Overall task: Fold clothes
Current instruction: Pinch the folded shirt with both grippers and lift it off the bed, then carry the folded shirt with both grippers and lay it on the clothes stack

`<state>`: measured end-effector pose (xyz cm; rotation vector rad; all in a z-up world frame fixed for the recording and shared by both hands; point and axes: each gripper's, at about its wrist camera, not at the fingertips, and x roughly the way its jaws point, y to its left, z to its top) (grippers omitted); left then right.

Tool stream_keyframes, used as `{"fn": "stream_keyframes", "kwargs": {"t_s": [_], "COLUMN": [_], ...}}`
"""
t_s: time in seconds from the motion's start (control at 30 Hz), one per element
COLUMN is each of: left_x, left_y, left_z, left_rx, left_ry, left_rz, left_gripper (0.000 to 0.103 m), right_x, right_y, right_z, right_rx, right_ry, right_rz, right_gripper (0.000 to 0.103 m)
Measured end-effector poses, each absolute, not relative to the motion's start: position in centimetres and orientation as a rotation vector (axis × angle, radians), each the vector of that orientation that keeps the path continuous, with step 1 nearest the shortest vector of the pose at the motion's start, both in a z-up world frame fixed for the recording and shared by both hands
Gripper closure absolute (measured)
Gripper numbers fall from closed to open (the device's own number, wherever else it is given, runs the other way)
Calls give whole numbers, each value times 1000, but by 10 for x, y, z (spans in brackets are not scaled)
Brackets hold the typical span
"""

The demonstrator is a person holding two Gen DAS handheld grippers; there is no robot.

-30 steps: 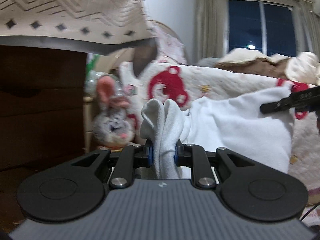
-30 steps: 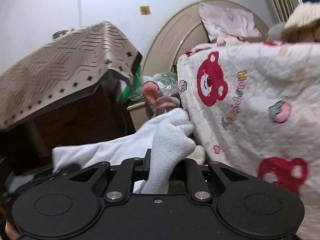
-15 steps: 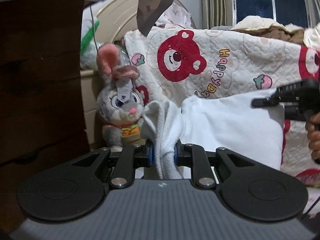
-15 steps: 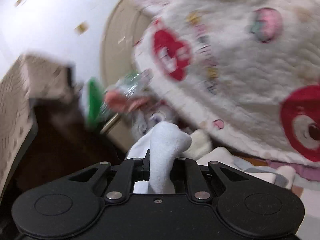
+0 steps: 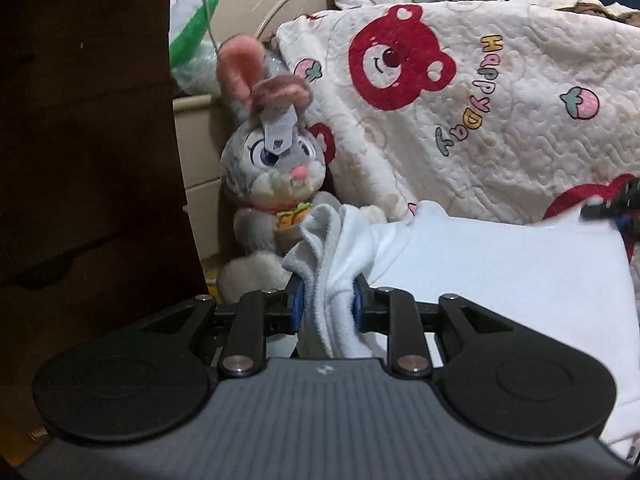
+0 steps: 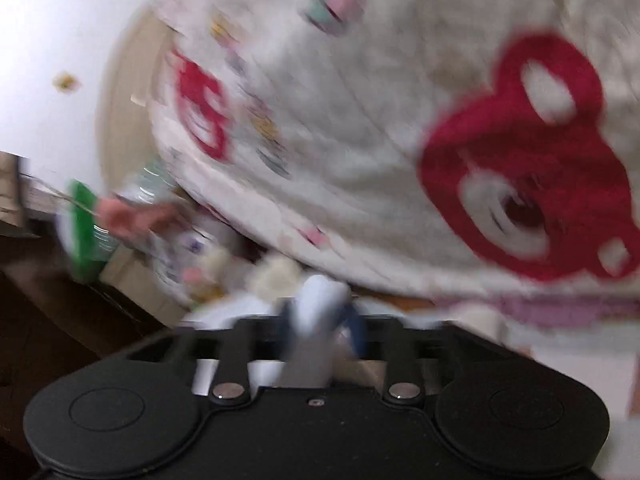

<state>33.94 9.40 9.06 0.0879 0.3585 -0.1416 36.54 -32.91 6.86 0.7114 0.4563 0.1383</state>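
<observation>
Dropped lower and swung toward the bear quilt (image 5: pixel 500 92), right view now motion-blurred. Left gripper (image 5: pixel 326 306) clamped on white garment (image 5: pixel 500 272), cloth stretched rightward to right gripper (image 6: pixel 320 320), also pinching it. Plush rabbit (image 5: pixel 272 168) ahead-left. Likely mid-fold, edge carried over.

home bedroom | bear-print quilt (image 5: pixel 500 120) | plush rabbit (image 5: pixel 272 168) | headboard (image 5: pixel 256 4)
</observation>
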Motion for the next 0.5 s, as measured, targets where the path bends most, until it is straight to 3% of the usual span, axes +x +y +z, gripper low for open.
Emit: {"fn": "stream_keyframes", "kwargs": {"t_s": [0.17, 0.23, 0.27, 0.3, 0.37, 0.4, 0.5], "left_x": [339, 345, 343, 341, 328, 323, 318], "left_y": [105, 117, 121, 125, 127, 130, 136], "left_z": [88, 83, 82, 82, 87, 91, 106], "left_rx": [37, -55, -78, -97, -40, -29, -24], "left_ry": [396, 417, 396, 374, 284, 254, 218], "left_rz": [-142, -126, -86, -44, 70, 87, 36], "left_gripper": [82, 71, 59, 53, 57, 57, 57], "right_x": [375, 382, 382, 383, 382, 378, 365], "right_y": [-317, -309, -307, -306, -308, -307, -305], "right_z": [92, 90, 83, 77, 68, 75, 94], "right_rx": [500, 394, 379, 364, 385, 362, 292], "right_ry": [418, 453, 463, 472, 492, 470, 403], "right_rz": [157, 114, 96, 76, 2, -7, -34], "right_gripper": [90, 89, 89, 88, 75, 61, 60]}}
